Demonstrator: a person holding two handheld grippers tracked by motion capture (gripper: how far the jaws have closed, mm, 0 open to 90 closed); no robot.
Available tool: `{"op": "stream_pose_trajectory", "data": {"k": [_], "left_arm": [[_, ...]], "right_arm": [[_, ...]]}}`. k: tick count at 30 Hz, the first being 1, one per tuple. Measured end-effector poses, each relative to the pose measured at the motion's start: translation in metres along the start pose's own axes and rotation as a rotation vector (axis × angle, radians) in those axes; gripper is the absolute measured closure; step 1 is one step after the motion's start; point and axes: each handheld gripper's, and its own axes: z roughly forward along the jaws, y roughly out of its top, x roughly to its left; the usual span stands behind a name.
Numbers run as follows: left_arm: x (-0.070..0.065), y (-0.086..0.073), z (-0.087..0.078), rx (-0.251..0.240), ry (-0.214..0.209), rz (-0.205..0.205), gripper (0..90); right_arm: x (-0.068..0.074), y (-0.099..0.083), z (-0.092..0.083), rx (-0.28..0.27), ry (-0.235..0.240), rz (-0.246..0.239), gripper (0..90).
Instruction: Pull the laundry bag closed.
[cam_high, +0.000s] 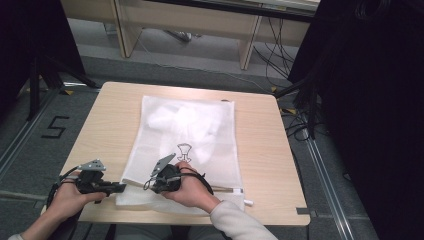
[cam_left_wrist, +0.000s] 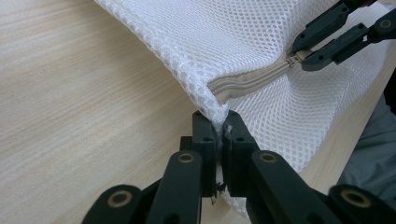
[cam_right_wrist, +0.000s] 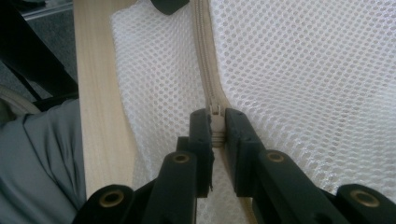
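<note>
Two grippers working at one white mesh bag (cam_high: 187, 145), lying flat across the middle of the wooden counter (cam_high: 105, 125). Left gripper (cam_left_wrist: 218, 133) pinching the bag's near corner between pressed-together jaws. Right gripper (cam_right_wrist: 215, 126) clamping the zipper pull (cam_right_wrist: 215, 112) on the beige zipper (cam_right_wrist: 204, 51), running along the bag's near edge. White cloth (cam_high: 185, 125) showing inside.

A mesh laundry bag (cam_high: 187, 150) lies flat on the tabletop (cam_high: 260, 150), centred, its zipper (cam_left_wrist: 252, 79) along the near edge. A garment (cam_high: 185, 125) sits inside, toward the far end. The left gripper (cam_high: 120, 187) stands at the bag's near left corner; the right gripper (cam_high: 152, 186) is just beside it, on the zipper pull (cam_right_wrist: 215, 112).
</note>
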Motion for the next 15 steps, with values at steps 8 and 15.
{"op": "stream_pose_trajectory", "data": {"k": [8,15], "left_arm": [[0.0000,0.0009,-0.0018,0.017,0.010,0.003,85.1],[0.0001,0.0007,-0.0018,0.013,0.015,-0.002,85.1]], "right_arm": [[-0.0007,-0.0036,-0.0032,0.002,-0.007,0.002,82.5],[-0.0022,-0.0059,-0.0060,0.006,-0.012,0.004,82.4]]}}
